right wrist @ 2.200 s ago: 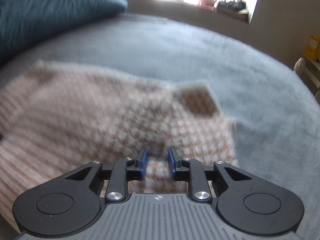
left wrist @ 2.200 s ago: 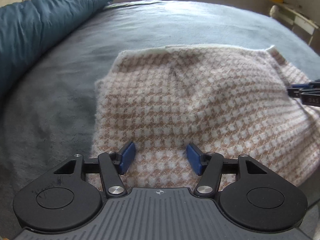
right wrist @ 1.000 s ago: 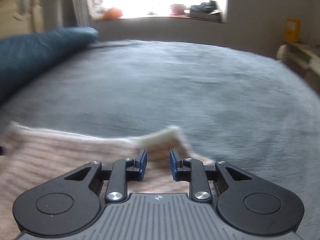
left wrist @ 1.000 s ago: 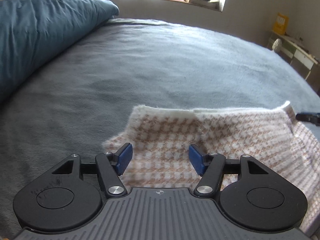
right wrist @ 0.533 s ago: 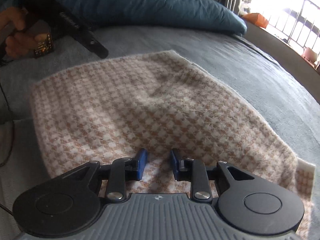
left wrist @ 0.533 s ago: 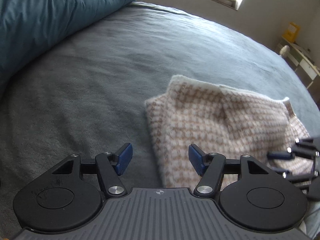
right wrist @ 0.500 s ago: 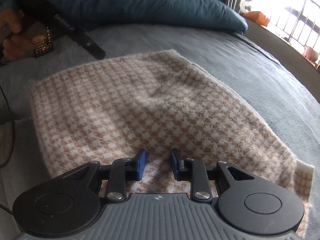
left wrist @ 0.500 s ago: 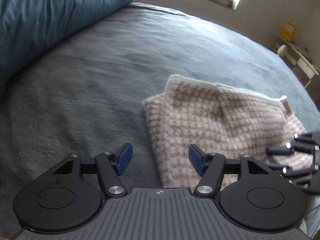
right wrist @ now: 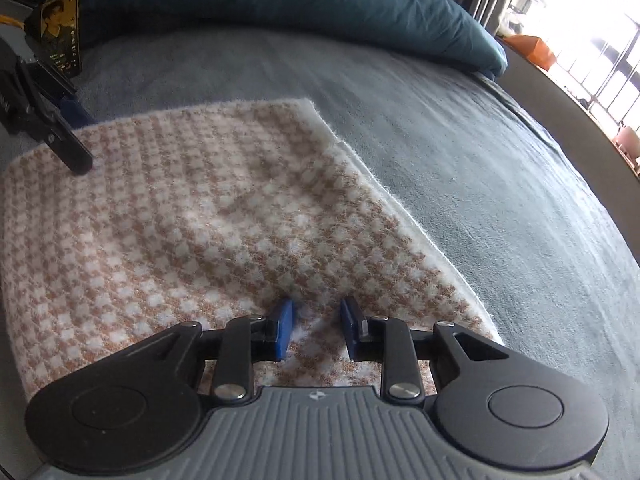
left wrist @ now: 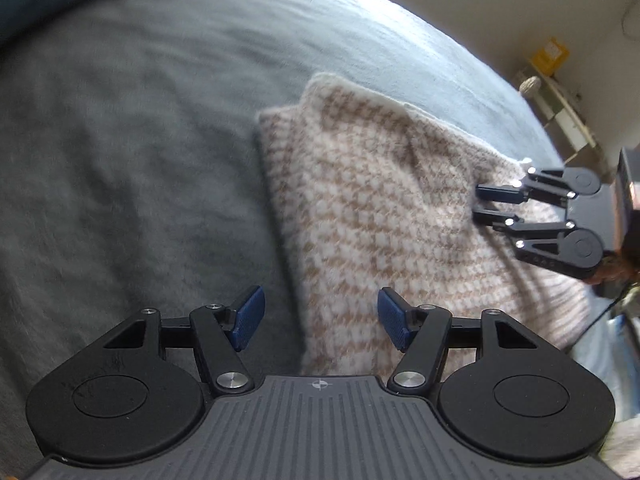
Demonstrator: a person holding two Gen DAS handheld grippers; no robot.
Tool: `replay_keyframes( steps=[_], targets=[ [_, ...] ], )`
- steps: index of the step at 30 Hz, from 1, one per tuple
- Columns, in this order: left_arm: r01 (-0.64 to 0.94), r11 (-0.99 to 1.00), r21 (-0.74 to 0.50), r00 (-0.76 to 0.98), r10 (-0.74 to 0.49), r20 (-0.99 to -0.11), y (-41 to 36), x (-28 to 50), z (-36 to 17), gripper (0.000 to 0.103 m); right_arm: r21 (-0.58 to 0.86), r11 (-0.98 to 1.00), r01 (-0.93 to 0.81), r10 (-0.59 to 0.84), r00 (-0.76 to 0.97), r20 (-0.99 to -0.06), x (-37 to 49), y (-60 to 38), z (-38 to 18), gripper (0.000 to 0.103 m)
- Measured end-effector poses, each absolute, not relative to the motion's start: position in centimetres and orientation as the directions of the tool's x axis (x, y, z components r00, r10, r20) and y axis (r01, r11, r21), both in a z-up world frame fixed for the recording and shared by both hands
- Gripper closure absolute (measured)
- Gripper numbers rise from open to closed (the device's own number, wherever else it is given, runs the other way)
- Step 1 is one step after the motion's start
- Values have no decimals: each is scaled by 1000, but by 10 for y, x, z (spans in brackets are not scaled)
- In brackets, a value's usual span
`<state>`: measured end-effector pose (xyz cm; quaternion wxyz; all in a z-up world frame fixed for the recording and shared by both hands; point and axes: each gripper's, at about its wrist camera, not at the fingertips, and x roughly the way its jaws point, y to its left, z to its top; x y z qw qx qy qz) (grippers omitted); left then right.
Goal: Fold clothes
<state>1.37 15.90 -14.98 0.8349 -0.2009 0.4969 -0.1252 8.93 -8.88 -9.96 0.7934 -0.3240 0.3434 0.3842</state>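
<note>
Left gripper (left wrist: pixel 318 322) hangs released, jaws wide, over the near left edge of the folded sweater (left wrist: pixel 384 208), pads clear of the knit. Right gripper (right wrist: pixel 316 330) sits at the sweater's 3 o'clock side, jaws narrowly parted with nothing clamped. The sweater lies flat on the bed (right wrist: pixel 500 184), a pillow (right wrist: pixel 280 4) at 12 o'clock.

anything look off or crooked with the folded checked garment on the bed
Slightly. The checked garment lies folded on the grey bedspread, but its layers are not flush: a white lower edge sticks out along the window side past the top layer. A shallow crease crosses the top. No damage visible.
</note>
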Motion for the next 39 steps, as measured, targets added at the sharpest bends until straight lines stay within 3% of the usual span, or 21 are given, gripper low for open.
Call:
replay_keyframes(
  steps=[4,7,9,12,19,39],
  targets=[
    [-6,833,-554,411,-503,-761,173,11,-160,39,-184,499,-847,433,427,-793,97,-99,-90,70],
    [22,823,-567,390,-529,-753,175,8,-164,39,-132,462,-877,488,376,-788,99,-107,-75,46],
    [37,815,-579,383,-547,-745,176,9,-166,39,-118,395,-911,526,329,-784,96,-110,-66,21],
    [56,787,-615,364,-590,-721,176,13,-171,38,-181,229,-956,524,278,-805,78,-107,-57,1],
    [61,767,-639,336,-618,-710,170,27,-183,33,-227,18,-974,404,215,-889,60,-105,-74,0],
    [-5,690,-723,401,-661,-634,175,55,-198,29,-146,19,-989,431,140,-891,71,-98,-98,0]
  ],
)
